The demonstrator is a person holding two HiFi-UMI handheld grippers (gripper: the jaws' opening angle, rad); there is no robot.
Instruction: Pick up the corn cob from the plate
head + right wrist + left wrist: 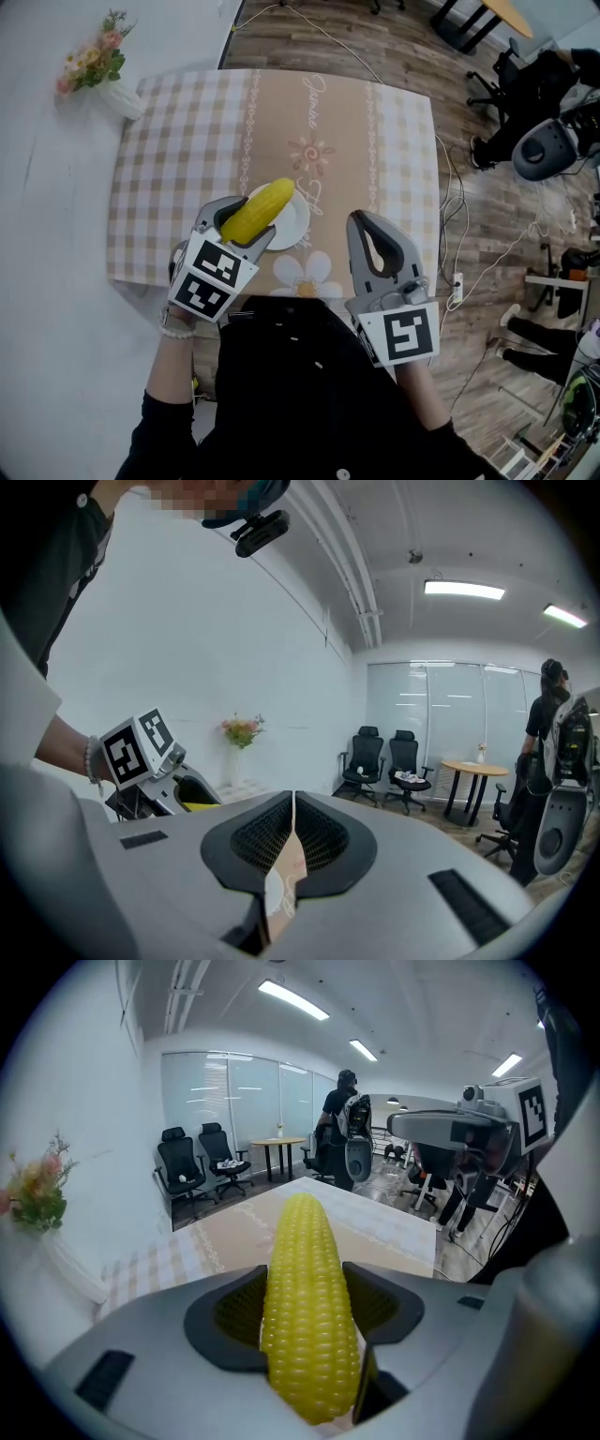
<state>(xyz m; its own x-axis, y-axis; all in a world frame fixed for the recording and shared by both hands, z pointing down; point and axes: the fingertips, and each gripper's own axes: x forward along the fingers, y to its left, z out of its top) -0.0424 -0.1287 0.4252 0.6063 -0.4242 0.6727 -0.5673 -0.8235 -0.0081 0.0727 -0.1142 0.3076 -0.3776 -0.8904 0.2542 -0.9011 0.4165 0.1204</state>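
A yellow corn cob point(257, 211) is clamped between the jaws of my left gripper point(236, 231), lifted above the white plate point(294, 225) on the table. In the left gripper view the cob point(307, 1307) stands between the dark pads and points away toward the table. My right gripper point(370, 246) hovers over the table's near right edge, shut with nothing in it; in its own view the pads point(323, 834) meet at a thin seam. That view also catches the left gripper point(155, 785) off to the left.
The table point(187, 141) wears a checked beige cloth with flower prints. A white vase of flowers point(105, 70) stands at its far left corner. Cables and a power strip point(457, 281) lie on the wood floor to the right, near office chairs and equipment point(548, 150).
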